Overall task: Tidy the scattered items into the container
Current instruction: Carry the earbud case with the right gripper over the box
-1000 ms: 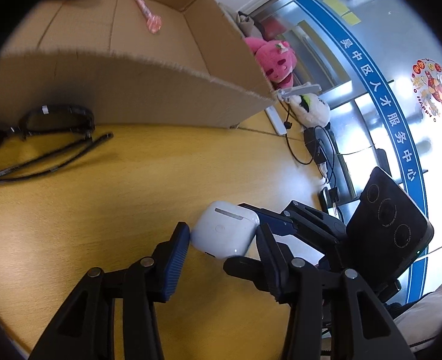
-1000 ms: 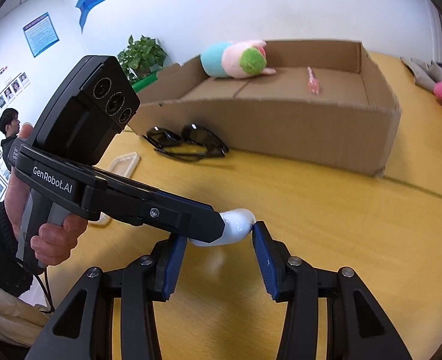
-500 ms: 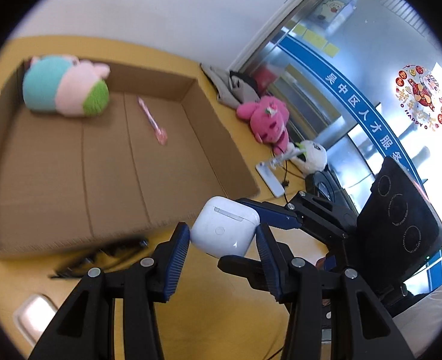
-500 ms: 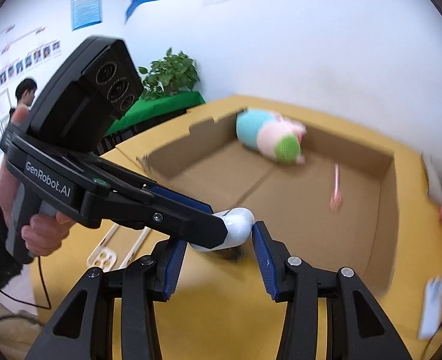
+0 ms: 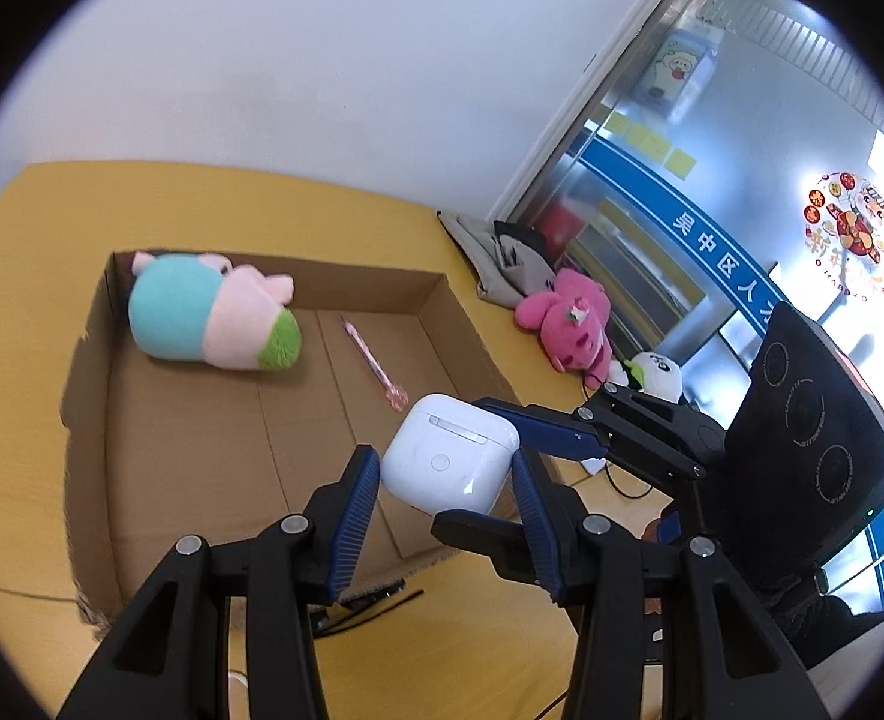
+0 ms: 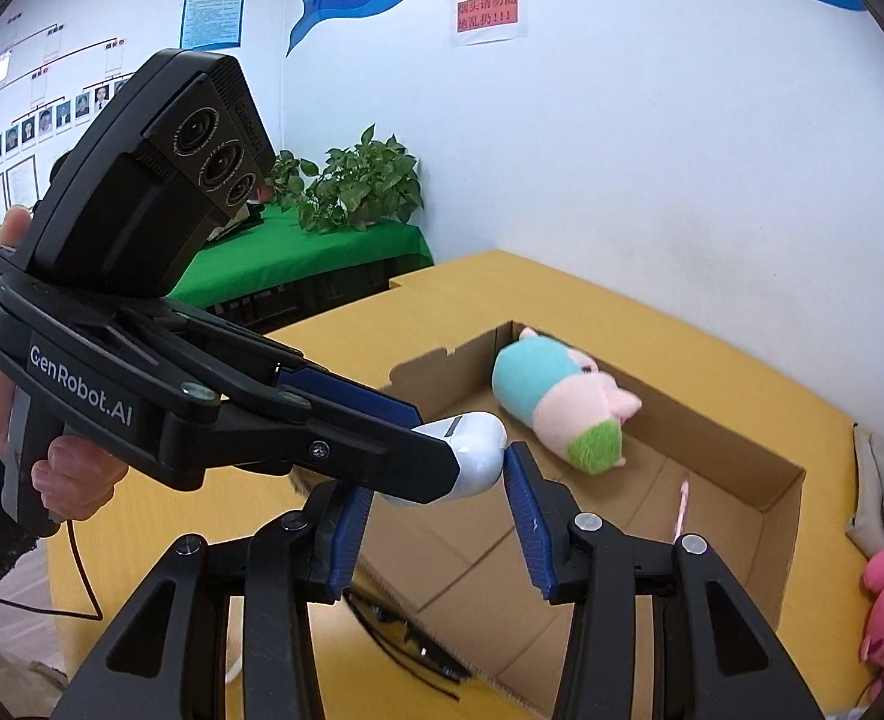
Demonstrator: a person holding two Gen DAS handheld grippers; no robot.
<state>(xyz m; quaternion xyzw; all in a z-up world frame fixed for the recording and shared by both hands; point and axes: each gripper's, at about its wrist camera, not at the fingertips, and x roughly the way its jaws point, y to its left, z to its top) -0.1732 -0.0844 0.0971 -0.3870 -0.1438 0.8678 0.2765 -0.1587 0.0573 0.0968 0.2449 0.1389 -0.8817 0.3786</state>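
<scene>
Since a second ago, both grippers are rising from the tabletop with the white earbud case point(image 5: 448, 461). It is now hanging above the cardboard box point(image 5: 91, 444), pinched jointly: left gripper point(image 5: 447, 501) and right gripper point(image 6: 439, 495) each closing a narrow jaw gap on it. The plush toy point(image 5: 211, 318) and pink pen point(image 5: 373, 363) are lying inside.
</scene>
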